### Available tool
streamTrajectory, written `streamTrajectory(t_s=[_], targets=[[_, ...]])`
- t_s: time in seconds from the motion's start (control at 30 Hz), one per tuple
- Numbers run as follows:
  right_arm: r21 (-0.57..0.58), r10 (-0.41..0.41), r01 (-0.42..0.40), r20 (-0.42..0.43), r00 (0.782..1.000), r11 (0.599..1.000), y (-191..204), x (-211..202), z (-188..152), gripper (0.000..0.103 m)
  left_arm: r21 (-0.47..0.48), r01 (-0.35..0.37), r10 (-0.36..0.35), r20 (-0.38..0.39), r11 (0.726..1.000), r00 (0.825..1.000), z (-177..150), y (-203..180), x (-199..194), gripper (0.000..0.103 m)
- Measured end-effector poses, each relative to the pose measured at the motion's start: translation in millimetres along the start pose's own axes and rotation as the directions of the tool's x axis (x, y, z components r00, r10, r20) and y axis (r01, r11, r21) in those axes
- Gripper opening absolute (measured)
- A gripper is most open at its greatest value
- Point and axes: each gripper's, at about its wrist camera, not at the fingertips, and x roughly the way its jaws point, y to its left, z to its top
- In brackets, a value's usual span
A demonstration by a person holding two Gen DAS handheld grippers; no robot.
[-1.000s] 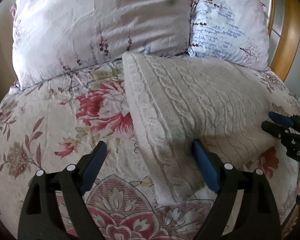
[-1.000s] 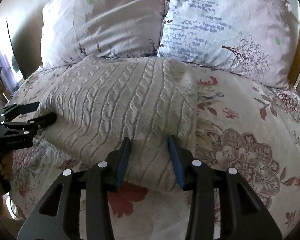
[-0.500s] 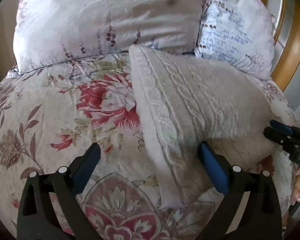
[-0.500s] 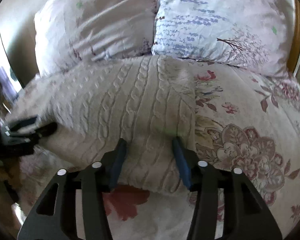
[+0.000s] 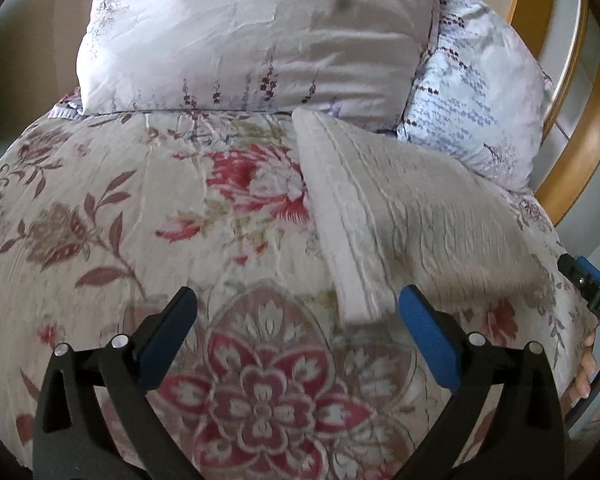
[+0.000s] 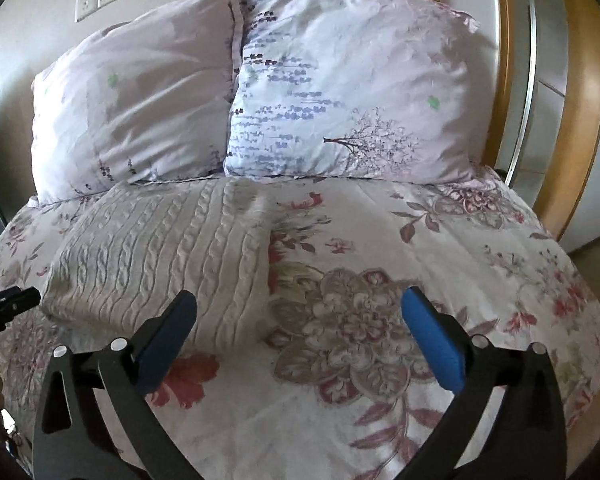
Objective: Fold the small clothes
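Left gripper [image 5: 296,320]: we see the jaws spread wide, holding nothing; the near corner of the sweater [image 5: 400,216] lies between the pads, untouched.
Right gripper [image 6: 298,320]: its jaws have just been opening and now stand fully apart, empty; the sweater's [image 6: 168,256] near right corner sits just inside the left pad.
Sweater: a pale cable-knit, folded into a thick rectangle, lying on the floral bedspread [image 5: 112,216] with its far edge against the two pillows [image 6: 340,88].
Step in hand: we judge this the release after a fold. To do it well, we draw both grippers straight back, clear of the cloth, so no pad snags the knit and drags a layer open.
Next care: we check that the edges lie square before any further fold.
Hidden: the underside and inner layers of the fold; sleeves and neckline cannot be made out.
Cut off: each gripper shows only as tips at the frame edge in the other's view.
Blurred: the sweater's right side in the left view.
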Motion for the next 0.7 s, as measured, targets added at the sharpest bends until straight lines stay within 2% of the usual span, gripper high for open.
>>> streamTrajectory(t_s=[0.23,0.37,0.47,0.7], targets=[[0.011,0.114,-0.113,-0.102,0.988,0.994,22.5,14.3,-24.1,0.102,0.048,0.005,-0.002,-0.054,0.999,0.999,-22.3,-22.8,4.3,0.101],[-0.016,0.088,-0.092,-0.165,0.982,0.996,40.8,25.3,-39.5,0.102,0.082,-0.029,0.037,-0.099,0.996,0.994,-29.0,-35.7,14.5,0.101],[-0.029,0.073,-0.08,-0.2,0.977,0.996,49.4,32.0,-46.7,0.102,0.122,-0.071,0.083,-0.099,0.99,0.992,-32.8,-44.6,18.7,0.101],[-0.051,0.041,-0.054,-0.227,0.973,0.997,57.6,39.1,-49.0,0.102,0.165,-0.116,0.132,-0.09,0.979,0.987,-37.7,-55.1,23.5,0.101]])
